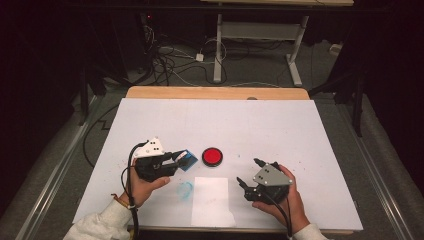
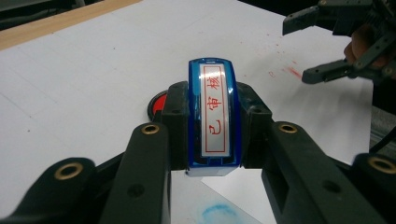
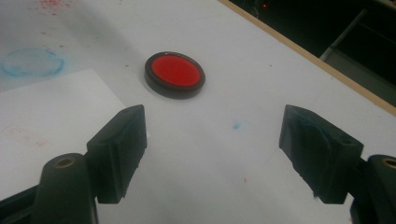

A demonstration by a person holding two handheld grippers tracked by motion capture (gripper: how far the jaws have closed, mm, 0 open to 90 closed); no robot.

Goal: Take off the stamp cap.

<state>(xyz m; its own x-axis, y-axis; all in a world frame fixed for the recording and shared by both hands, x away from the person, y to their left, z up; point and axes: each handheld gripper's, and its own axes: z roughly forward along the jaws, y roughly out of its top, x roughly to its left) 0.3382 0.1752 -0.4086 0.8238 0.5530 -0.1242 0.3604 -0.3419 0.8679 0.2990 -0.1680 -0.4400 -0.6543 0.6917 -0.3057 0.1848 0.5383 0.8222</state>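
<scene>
My left gripper [image 1: 184,159] is shut on a blue stamp [image 2: 214,117] with red characters on its white label; in the high view the blue stamp [image 1: 188,160] sits just left of the red ink pad [image 1: 212,156]. The ink pad [image 3: 174,73] is round, with a black rim, and lies ahead of my open right gripper [image 3: 212,149], whose jaws hold nothing. My right gripper [image 1: 248,174] rests at the front right, beside a white paper sheet [image 1: 212,200]. Behind the stamp, part of the pad [image 2: 158,102] peeks out.
A blue ring stain [image 1: 185,190] marks the white table cover [image 1: 220,120] left of the paper. Red ink specks [image 2: 285,71] dot the cover. The wooden table edge [image 1: 215,93] runs along the far side, with cables and a desk frame on the floor beyond.
</scene>
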